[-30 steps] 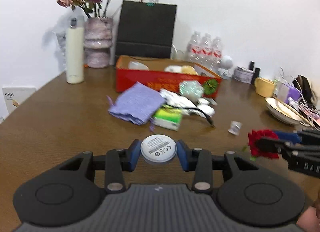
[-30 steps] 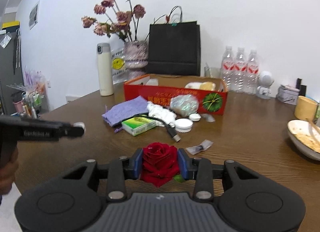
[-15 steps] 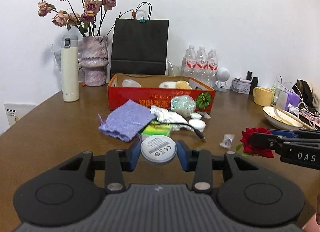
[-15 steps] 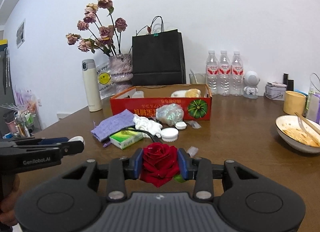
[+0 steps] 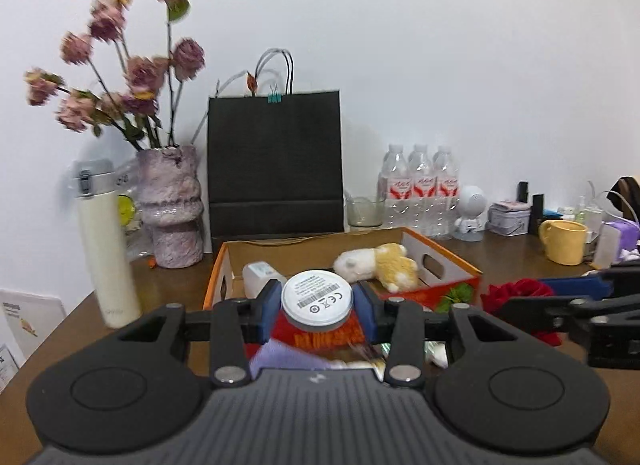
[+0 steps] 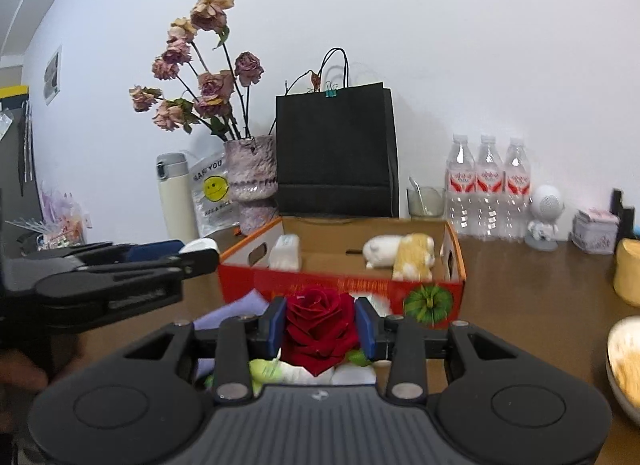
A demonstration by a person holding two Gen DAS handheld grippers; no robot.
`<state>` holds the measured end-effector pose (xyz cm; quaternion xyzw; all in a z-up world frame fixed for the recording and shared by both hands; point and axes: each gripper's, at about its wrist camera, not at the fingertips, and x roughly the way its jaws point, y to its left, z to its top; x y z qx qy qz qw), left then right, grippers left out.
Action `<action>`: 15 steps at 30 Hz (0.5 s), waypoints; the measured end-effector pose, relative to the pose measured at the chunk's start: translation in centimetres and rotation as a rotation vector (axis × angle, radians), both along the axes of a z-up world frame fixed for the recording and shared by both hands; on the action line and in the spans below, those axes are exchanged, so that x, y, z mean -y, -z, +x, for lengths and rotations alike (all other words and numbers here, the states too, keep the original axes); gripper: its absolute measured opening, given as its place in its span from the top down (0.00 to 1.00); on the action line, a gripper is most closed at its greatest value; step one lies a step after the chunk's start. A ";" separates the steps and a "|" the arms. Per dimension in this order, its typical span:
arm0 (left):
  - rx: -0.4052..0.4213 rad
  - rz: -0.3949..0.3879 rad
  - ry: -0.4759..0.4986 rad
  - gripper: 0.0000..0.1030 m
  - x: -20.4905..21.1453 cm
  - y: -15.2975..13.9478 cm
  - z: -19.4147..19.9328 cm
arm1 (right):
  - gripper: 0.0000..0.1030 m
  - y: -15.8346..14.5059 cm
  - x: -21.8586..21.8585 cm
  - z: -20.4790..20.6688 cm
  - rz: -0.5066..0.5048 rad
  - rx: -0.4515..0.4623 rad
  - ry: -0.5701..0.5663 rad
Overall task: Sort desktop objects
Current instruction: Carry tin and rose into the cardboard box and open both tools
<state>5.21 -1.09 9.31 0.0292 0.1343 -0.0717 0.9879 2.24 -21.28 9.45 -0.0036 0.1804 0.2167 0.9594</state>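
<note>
Left gripper (image 5: 317, 302): I see its blue pads pinching a round white disc with a printed grey label (image 5: 317, 295) by the rim, label side facing the camera, held off the table in front of the box.
Right gripper (image 6: 320, 325): my other tool is clamped on a red artificial rose bloom (image 6: 320, 327), a green leaf showing under it; it hangs just short of the box's near wall.
Side by side: in the left view the rose and the right tool sit at the right edge; in the right view the left tool juts in from the left with the disc's white edge at its tip.
Below the grippers: a lilac cloth pouch (image 6: 234, 311) and small white and green items lie on the brown wooden table (image 6: 520, 289), partly hidden and blurred.
Box: a shallow red-and-orange cardboard box (image 6: 340, 287), open on top, holds a white-and-yellow plush toy (image 6: 400, 251) and a white rectangular block (image 6: 285, 252).
Right side: a yellow mug (image 5: 563, 241) stands well apart from the box.
Far edge: a black paper bag (image 6: 336, 155), a mottled pink vase of dried roses (image 6: 251, 179), a cream flask (image 6: 176, 197) and three water bottles (image 6: 488, 185) line the white wall.
</note>
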 end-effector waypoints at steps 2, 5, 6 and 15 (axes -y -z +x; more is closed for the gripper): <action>-0.074 -0.006 -0.014 0.61 -0.5 -0.5 3.9 | 0.65 -0.9 -0.4 2.5 -0.014 0.006 0.004; -0.170 -0.029 -0.012 0.60 -1.2 -0.8 9.4 | 0.65 -1.9 -1.0 6.9 -0.029 0.008 0.005; -0.176 -0.027 -0.017 0.60 -1.2 -0.7 10.9 | 0.65 -2.2 -1.4 8.8 -0.035 -0.003 0.006; -0.315 0.016 -0.002 0.60 -0.4 -1.1 23.8 | 0.66 -0.9 -4.5 24.3 -0.076 -0.216 -0.015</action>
